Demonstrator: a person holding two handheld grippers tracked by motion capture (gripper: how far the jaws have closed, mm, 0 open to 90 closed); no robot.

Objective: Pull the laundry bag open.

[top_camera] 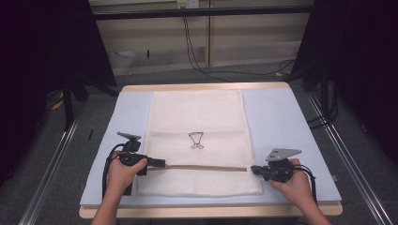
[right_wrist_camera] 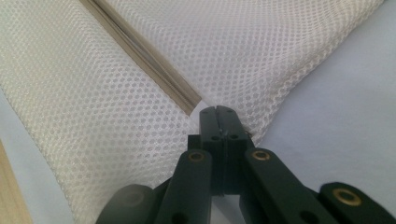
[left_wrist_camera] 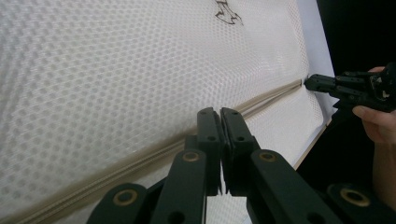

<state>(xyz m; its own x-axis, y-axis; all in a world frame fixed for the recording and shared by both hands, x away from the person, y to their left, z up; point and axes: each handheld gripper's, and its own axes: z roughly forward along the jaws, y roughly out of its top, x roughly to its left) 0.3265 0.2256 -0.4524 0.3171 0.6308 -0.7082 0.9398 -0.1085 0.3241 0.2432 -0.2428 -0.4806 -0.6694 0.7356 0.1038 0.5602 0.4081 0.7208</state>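
White honeycomb-mesh zipper bag (top_camera: 197, 140), flat and rectangular, beige zipper (top_camera: 206, 167) between pressed-together left gripper (top_camera: 162, 163) and right gripper (top_camera: 255, 169).

The light falls from above, soft and even, on the pale blue table (top_camera: 281, 122); the white mesh bag (top_camera: 197, 117) is bright but not blown out, with no hard glare; to either side the dark curtains (top_camera: 42, 47) swallow detail into near black. My hands throw only faint, short shadows in the high view; that picture is a little soft and grainy. In my left gripper view the near mesh blurs at the left edge, and my own jaws sit dim and slightly out of focus; in my right gripper view the mesh holes are crisp at centre and softer toward the corners.
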